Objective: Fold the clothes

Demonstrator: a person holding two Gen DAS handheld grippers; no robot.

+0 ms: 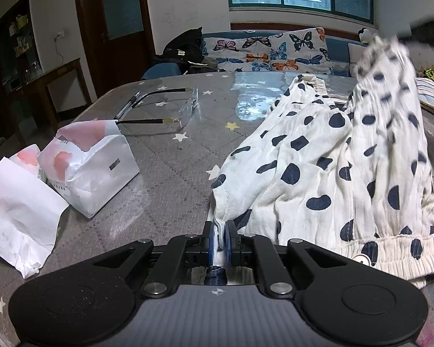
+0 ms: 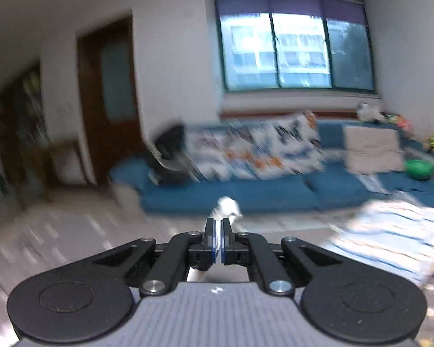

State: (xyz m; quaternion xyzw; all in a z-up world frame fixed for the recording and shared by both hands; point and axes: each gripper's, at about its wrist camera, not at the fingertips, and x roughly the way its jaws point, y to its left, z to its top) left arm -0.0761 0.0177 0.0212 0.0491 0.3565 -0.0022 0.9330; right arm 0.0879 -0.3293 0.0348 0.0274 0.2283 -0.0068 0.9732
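A white garment with dark blue polka dots (image 1: 332, 167) lies bunched on the grey star-patterned table (image 1: 165, 173). My left gripper (image 1: 220, 231) is shut on a corner of the garment, low over the table. The garment's far right part is lifted up toward a blurred dark shape at the top right, my right gripper (image 1: 425, 29). In the right wrist view, which is motion-blurred, my right gripper (image 2: 219, 225) is shut on a small bunch of the white garment (image 2: 227, 206), held high and facing the sofa.
A torn white and pink paper bag (image 1: 89, 167) and a crumpled white tissue (image 1: 20, 214) lie at the left. A pair of glasses (image 1: 170, 110) and a pen (image 1: 128, 105) lie further back. A blue sofa (image 2: 246, 193) with butterfly cushions stands behind the table. A striped cloth (image 2: 390, 237) lies at the right.
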